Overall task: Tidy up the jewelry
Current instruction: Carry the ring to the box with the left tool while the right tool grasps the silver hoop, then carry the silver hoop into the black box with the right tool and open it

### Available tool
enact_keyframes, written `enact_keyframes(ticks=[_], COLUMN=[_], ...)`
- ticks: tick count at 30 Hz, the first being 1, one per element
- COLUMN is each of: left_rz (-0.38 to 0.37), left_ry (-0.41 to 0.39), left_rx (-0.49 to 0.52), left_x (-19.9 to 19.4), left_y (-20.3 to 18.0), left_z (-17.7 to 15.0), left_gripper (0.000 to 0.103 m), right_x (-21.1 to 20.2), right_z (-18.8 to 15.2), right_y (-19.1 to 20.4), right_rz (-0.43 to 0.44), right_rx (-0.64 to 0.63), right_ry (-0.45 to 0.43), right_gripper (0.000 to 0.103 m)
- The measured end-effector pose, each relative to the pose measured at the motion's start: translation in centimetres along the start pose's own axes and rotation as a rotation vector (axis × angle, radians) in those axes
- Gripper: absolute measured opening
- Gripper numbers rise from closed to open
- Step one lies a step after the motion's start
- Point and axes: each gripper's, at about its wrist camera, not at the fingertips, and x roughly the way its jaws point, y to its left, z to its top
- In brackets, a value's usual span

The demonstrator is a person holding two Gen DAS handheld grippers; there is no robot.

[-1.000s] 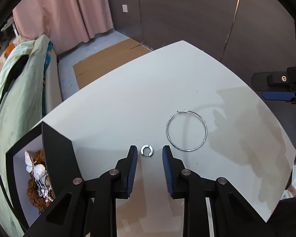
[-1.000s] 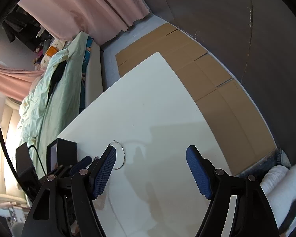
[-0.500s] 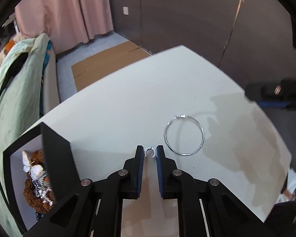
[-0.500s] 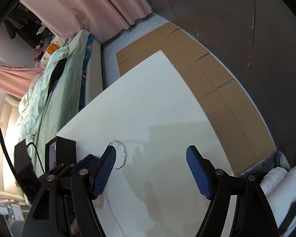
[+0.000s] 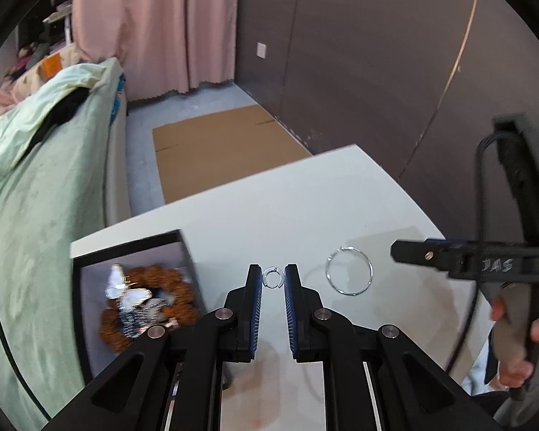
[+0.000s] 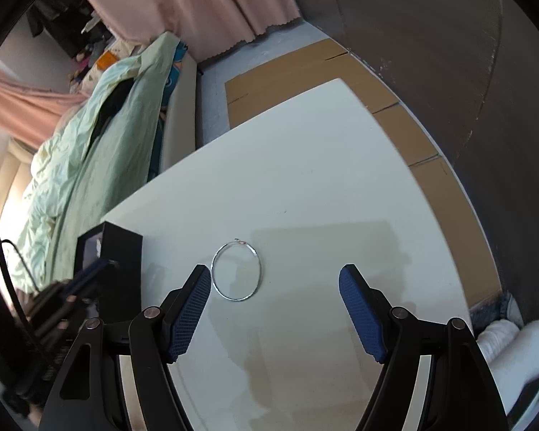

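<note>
My left gripper (image 5: 273, 276) is shut on a small open silver ring (image 5: 272, 287), held edge-on between the blue pads above the white table (image 5: 305, 208). A large thin silver hoop (image 5: 349, 293) lies flat on the table to its right. A black box (image 5: 125, 248) at the left holds a brown bead bracelet (image 5: 183, 309) and a white butterfly piece (image 5: 125, 291). In the right wrist view my right gripper (image 6: 275, 276) stands open over the table. The hoop (image 6: 260, 269) lies just ahead of its left finger, and nothing is between the pads.
A hand holds the right gripper (image 5: 449, 255) at the right of the left wrist view. The black box (image 6: 122, 262) stands near the table's left edge. A bed with a green quilt (image 5: 36, 179) runs along the left, and cardboard (image 5: 215, 151) lies on the floor beyond the table.
The left gripper closed on the small ring and lifted it off the table, swinging left so the box is in fuller view. The right gripper shifted left towards the hoop.
</note>
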Motion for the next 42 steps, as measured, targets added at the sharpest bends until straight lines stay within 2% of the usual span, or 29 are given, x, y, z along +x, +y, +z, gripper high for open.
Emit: enact_keyframes(ticks=[13, 24, 27, 29, 32, 34, 35, 36, 38, 42], left_rz=[0.025, 0.029, 0.033, 0.023, 0.009, 0.013, 0.013, 0.011, 0.015, 0.032], left_ry=[-0.036, -0.037, -0.032, -0.02, 0.004, 0.011, 0.01, 0.0, -0.037, -0.07], left_rx=[-0.128, -0.196, -0.212, -0.224, -0.245, -0.256, -0.261, -0.268, -0.279, -0.279], left_x=[-3.0, -3.9, -3.8, -3.8, -3.6, -3.7, -3.9, -4.2, -5.0, -6.5], left_y=[4.4, 6.7, 6.9, 7.1, 7.3, 7.4, 7.4, 7.5, 7.5, 7.7], left_z=[-0.5, -0.9, -1.0, -1.1, -1.4, -1.7, -1.8, -2.0, -2.1, -2.5], left_gripper=[0.013, 0.013, 0.013, 0.014, 0.015, 0.024, 0.041, 0.063, 0.083, 0.084], right_x=[3.3, 4.9, 4.6, 4.2, 4.0, 3.6, 3.0, 2.8, 1.5, -0.4], right_z=[-0.6, -1.7, -2.0, -2.1, -2.5, -2.8, -2.8, -3.0, -3.3, -3.6], right_y=[4.0, 7.5, 7.9, 8.2, 8.2, 7.9, 7.7, 7.8, 7.7, 7.8], right_rz=[-0.084, -0.32, -0.31, -0.3, -0.288, -0.256, -0.229, -0.214, -0.18, -0.096], right_rx=[-0.086, -0.256, -0.271, -0.291, -0.293, -0.279, -0.262, -0.253, -0.238, -0.207], right_ry=[0.036, 0.008, 0.007, 0.007, 0.012, 0.017, 0.012, 0.003, -0.026, -0.069], right_gripper=[0.075, 0.075, 0.068, 0.051, 0.051, 0.051, 0.051, 0.051, 0.051, 0.051])
